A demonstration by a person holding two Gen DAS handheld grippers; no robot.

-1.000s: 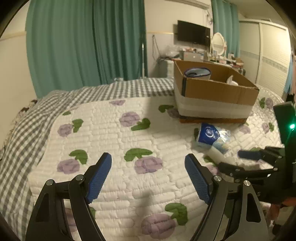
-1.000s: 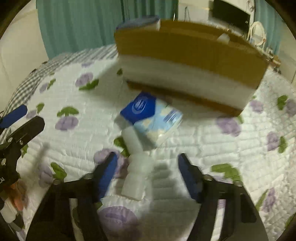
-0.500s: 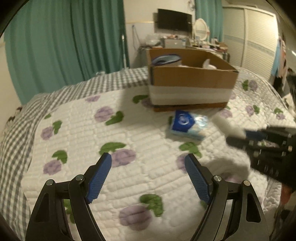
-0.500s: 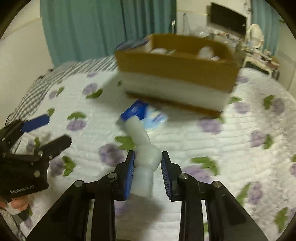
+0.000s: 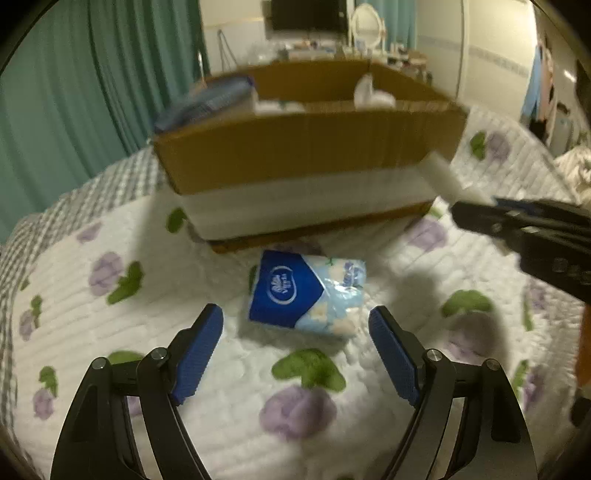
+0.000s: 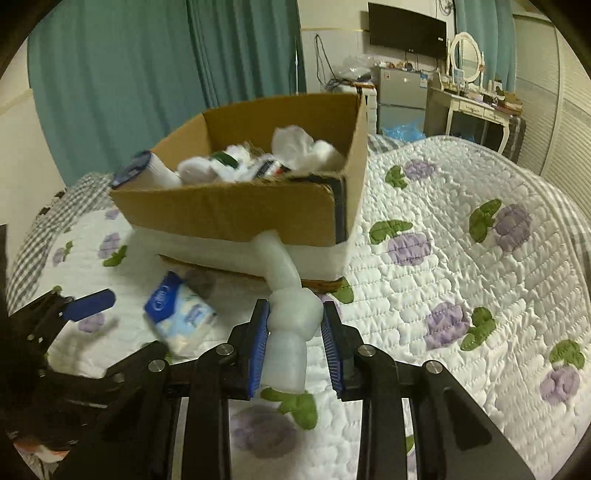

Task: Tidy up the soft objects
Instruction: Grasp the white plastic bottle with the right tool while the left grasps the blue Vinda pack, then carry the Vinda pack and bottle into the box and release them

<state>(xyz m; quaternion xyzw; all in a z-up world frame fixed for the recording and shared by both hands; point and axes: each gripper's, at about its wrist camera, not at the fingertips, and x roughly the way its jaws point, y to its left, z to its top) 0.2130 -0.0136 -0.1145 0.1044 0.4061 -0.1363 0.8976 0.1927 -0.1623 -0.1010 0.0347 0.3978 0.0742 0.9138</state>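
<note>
Knotted white foam strip pinched at its knot by the right gripper, raised off the bed, its free end near the front wall of the brown cardboard box of soft white items. Risk: the limp end could snag the box rim, or the squashy knot slip out.

Blue-and-white tissue pack lies on the quilt before the box. Left gripper spread wide, empty, just short of the pack.

White quilt with purple flowers; teal curtains, wall television, dressing table behind.
</note>
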